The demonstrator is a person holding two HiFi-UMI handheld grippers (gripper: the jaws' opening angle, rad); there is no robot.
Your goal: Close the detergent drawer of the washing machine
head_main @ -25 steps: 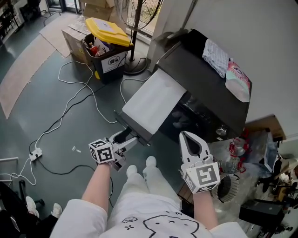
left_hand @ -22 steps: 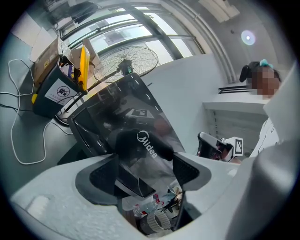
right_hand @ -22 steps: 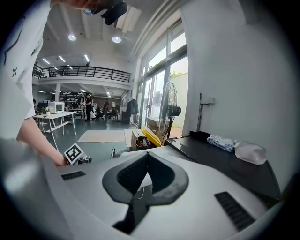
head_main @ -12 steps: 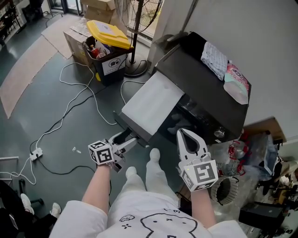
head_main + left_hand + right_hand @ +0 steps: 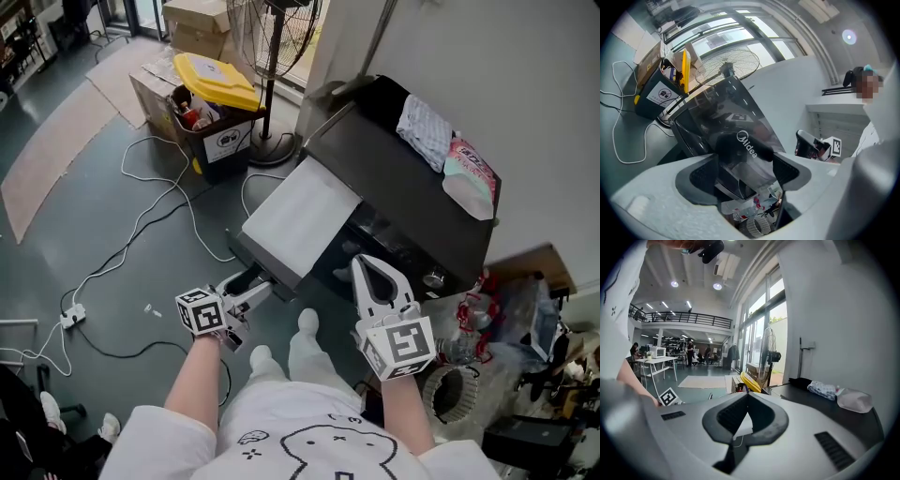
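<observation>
Left gripper [image 5: 251, 285] is wide open with nothing between its jaws, tips just beside the low front corner of the black washer [image 5: 403, 178]. Right gripper [image 5: 366, 264] is pinched tip to tip, empty, close before the washer's front. The drawer can't be made out. Around it: grey floor [image 5: 75, 225], yellow-lidded bin [image 5: 214, 77], and a fan [image 5: 281, 33] behind.

One washing machine [image 5: 394, 178] at 1 o'clock, two handheld tools, left gripper [image 5: 246, 292] and right gripper [image 5: 370, 265], one fan [image 5: 279, 37] at 12 o'clock, one yellow-lidded bin [image 5: 216, 80], one folded cloth [image 5: 424, 131], one pink pouch [image 5: 469, 178]
</observation>
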